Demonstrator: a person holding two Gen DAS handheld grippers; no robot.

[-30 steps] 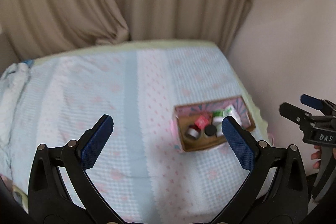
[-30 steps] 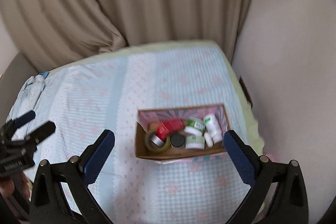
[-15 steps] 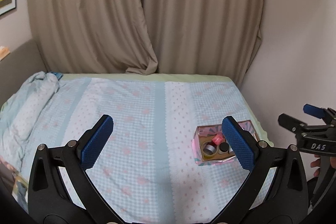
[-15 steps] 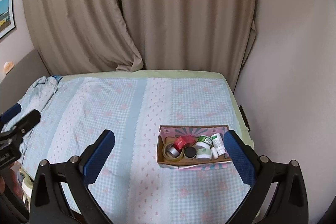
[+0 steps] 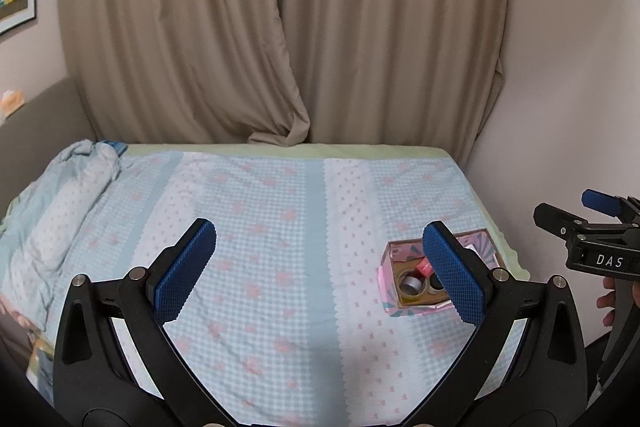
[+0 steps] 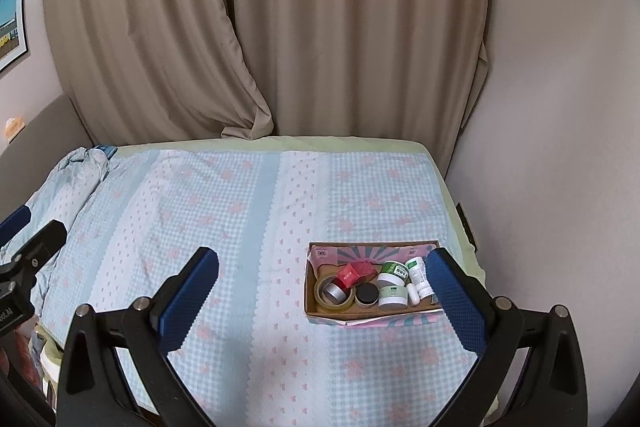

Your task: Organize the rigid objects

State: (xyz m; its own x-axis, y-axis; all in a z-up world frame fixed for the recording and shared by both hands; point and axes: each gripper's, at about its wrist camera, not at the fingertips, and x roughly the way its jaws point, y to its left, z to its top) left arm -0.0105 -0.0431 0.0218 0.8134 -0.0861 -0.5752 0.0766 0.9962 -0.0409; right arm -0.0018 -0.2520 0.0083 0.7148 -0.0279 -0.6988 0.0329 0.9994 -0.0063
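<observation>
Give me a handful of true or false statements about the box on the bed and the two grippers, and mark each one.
1. The cardboard box sits on the bed. True.
2. The right gripper grips the tape roll. False: it is open and empty, away from the box.
3. The tape roll lies at the box's left end. True.
4. The left gripper holds a jar. False: it is open and empty.
5. The black-lidded jar lies outside the box. False: it is inside, beside the tape roll.

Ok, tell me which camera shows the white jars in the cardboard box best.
Right wrist view: both white jars lie unobstructed in the cardboard box. In the left wrist view the left gripper's right finger hides that side of the box.
</observation>
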